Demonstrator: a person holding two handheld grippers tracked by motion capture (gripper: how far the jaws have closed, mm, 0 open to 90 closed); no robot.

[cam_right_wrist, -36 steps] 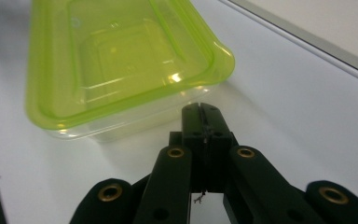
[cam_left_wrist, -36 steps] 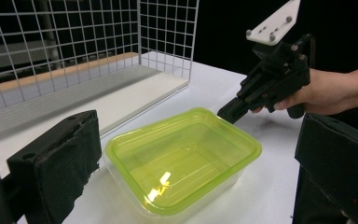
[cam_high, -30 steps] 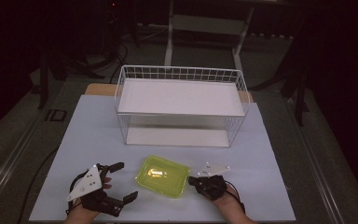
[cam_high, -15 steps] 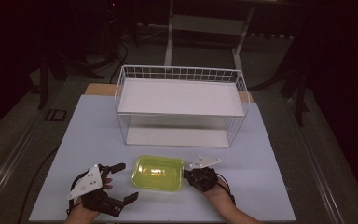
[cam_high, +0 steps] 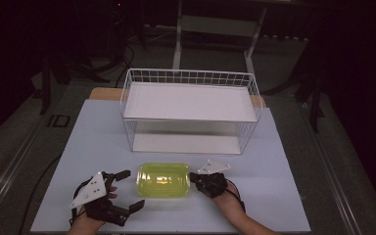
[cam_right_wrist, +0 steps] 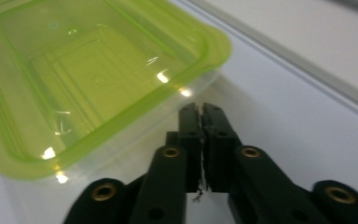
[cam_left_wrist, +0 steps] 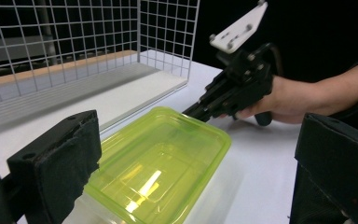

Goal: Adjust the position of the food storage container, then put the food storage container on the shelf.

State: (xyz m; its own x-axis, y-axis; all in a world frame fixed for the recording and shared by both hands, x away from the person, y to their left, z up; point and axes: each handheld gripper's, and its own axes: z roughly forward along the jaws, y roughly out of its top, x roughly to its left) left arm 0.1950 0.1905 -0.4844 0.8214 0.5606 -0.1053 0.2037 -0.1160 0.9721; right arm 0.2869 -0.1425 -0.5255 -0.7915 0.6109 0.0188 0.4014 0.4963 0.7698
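Note:
A clear box with a yellow-green lid (cam_high: 162, 179) lies flat on the white table near the front edge, between both grippers. My right gripper (cam_high: 192, 177) sits at the box's right end, its tips against the side wall just under the lid rim (cam_right_wrist: 200, 51). Its jaws have just been opening by a hair; the pads (cam_right_wrist: 191, 126) still stand together with nothing between them. My left gripper (cam_high: 133, 190) rests left of the box with its jaws spread wide and nothing in them. In the left gripper view the box (cam_left_wrist: 163, 158) lies just ahead, with the right gripper (cam_left_wrist: 189, 112) beyond.
A white wire basket (cam_high: 188, 110) with a shelf and a floor panel stands behind the box, mid-table. The white table top (cam_high: 284, 196) has bare room to the right. Dark floor and stand legs lie beyond the table.
The box has swung from a tilted lie to square with the table edge and slid slightly left. My right gripper moved left with it. The left gripper stayed put.

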